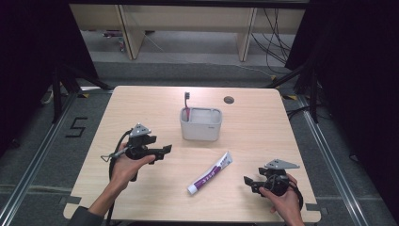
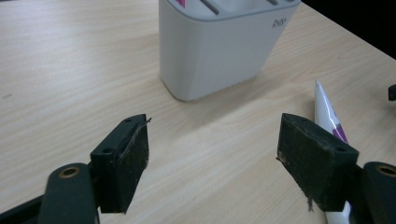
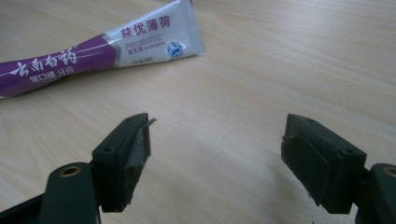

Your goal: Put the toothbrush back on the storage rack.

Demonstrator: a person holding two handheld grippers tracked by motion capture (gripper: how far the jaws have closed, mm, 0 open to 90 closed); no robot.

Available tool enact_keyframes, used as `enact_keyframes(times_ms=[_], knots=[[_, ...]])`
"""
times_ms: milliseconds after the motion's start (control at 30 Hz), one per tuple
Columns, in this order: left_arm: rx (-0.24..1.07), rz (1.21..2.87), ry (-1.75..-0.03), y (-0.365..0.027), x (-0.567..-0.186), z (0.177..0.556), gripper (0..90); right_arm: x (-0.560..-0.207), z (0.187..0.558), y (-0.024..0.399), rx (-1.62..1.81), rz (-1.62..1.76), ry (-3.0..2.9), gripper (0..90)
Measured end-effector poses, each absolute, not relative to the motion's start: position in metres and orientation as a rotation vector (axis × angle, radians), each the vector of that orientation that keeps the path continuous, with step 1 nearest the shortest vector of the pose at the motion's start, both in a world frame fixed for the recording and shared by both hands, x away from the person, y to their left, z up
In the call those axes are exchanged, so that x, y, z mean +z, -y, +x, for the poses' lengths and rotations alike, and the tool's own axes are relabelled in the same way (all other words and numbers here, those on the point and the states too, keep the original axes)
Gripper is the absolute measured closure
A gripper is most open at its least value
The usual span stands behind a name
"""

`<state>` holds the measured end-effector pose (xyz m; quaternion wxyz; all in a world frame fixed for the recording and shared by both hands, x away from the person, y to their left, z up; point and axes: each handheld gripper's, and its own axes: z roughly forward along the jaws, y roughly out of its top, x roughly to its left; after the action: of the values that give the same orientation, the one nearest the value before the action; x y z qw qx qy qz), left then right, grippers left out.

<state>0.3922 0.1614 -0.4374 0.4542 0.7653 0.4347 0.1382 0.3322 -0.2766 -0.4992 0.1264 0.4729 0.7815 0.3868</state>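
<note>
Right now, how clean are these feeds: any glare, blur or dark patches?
High view: table evenly lit, surroundings dark, no glare. Left gripper view: holder fairly sharp with a soft shadow at its base, the near gripper a little soft. Right gripper view: print on the tube readable, slight sheen, no washout.

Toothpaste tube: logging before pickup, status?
Both tongs, left and right, open, empty. Toothpaste tube flat on table, untouched. Holder behind, toothbrush inside.
</note>
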Motion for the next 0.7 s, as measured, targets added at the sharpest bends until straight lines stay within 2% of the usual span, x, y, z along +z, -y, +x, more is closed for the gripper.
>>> enact_keyframes(times_ms=[700], knots=[[0.298,1.917,-1.093,-0.185,-0.483,0.347,20.9,-0.500,0.332,0.277,1.140,1.385,-2.274,24.8]])
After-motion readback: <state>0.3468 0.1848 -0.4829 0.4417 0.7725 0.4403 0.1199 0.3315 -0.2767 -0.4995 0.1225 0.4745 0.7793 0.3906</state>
